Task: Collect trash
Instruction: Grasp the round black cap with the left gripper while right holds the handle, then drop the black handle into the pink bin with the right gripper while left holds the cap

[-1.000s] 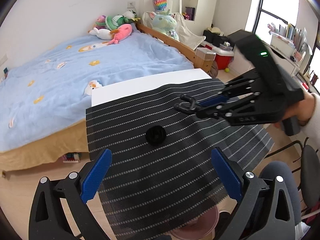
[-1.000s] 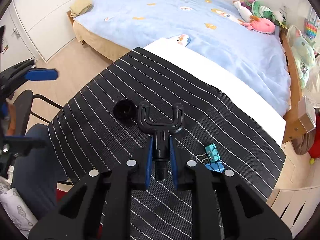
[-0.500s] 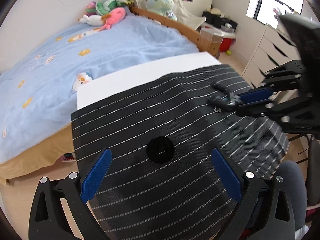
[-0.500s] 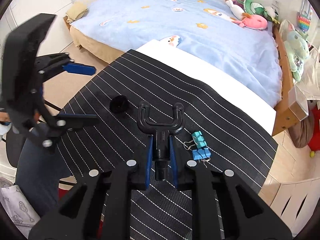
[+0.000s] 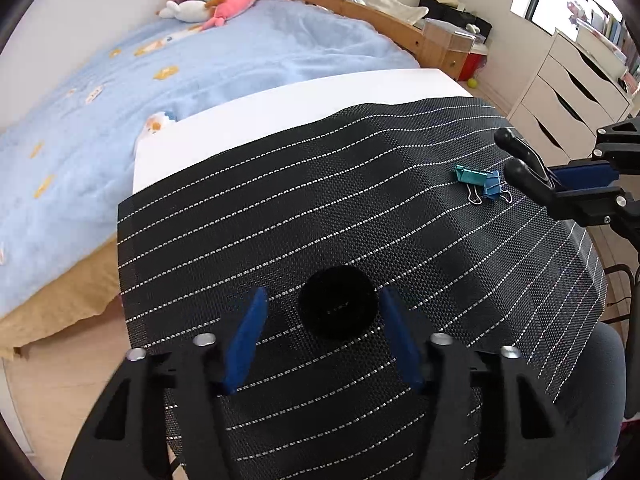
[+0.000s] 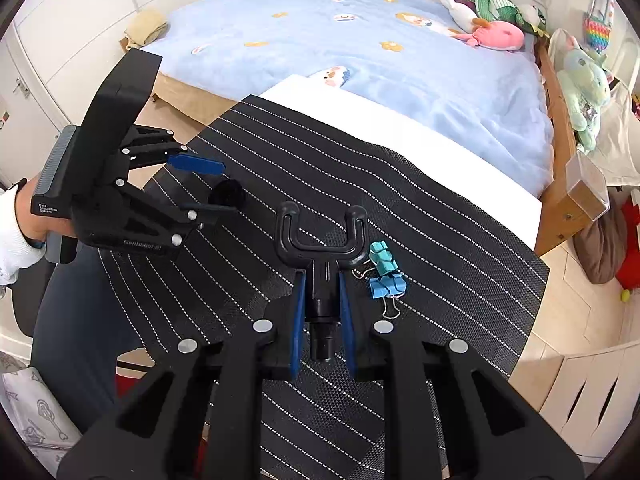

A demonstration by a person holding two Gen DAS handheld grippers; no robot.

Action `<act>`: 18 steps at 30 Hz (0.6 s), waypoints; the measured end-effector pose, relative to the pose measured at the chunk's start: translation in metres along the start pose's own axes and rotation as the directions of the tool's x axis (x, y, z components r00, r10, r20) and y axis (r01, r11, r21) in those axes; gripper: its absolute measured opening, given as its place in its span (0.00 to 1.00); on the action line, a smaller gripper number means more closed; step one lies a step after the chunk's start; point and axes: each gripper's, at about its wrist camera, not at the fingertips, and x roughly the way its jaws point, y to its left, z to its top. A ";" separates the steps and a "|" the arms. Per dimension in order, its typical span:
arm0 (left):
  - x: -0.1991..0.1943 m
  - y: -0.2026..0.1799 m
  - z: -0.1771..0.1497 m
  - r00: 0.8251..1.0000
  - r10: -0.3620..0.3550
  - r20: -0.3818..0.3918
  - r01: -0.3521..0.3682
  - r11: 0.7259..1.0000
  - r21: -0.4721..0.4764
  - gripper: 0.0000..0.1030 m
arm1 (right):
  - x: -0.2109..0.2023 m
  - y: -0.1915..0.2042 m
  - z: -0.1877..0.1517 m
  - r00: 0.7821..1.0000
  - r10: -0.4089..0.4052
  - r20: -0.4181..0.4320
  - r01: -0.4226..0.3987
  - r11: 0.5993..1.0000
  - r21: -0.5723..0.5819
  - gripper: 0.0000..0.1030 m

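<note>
So the right gripper (image 6: 322, 300) has its blue pads pinched onto the stem of a black Y-shaped plastic piece (image 6: 322, 240). The long axis of that piece runs straight out along the fingers, round stub end back toward the camera, and the two prongs of the fork point forward toward the bed (image 6: 360, 52). It's held over the black pinstriped mat (image 6: 440, 220); can't tell if it touches the mat or sits just above it.

The left gripper (image 5: 324, 336) is spread, with a pad on either side of the black round cap (image 5: 338, 307), not touching it as far as I can see. The cap sits flat on the mat, near the mat's left edge in the right wrist view.

Just right of the fork prongs there are two binder clips (image 6: 386, 270), one teal and one blue, touching each other, wire handles splayed out on the mat.

The mat covers most of the white table (image 5: 320, 100), leaving a bare white strip along the bed side. Between the cap and the clips there's an open stretch of mat.
</note>
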 end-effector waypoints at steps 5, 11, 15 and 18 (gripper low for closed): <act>0.001 -0.001 -0.003 1.000 -0.006 0.001 0.006 1.000 0.009 0.32 | 0.000 0.000 -0.003 1.000 0.005 0.006 -0.005 1.000 0.009 0.15; -0.008 -0.002 -0.009 1.000 -0.008 0.019 0.008 1.000 0.013 0.29 | -0.002 0.000 -0.007 1.000 0.013 0.027 -0.014 0.999 0.032 0.15; -0.023 -0.006 -0.014 0.999 -0.014 0.047 0.013 1.000 0.019 0.29 | -0.008 0.004 -0.013 0.999 0.014 0.048 -0.016 0.999 0.040 0.15; -0.037 -0.013 -0.018 0.997 -0.017 0.069 0.015 0.999 0.033 0.30 | -0.015 0.008 -0.017 0.998 0.009 0.063 -0.012 0.999 0.040 0.15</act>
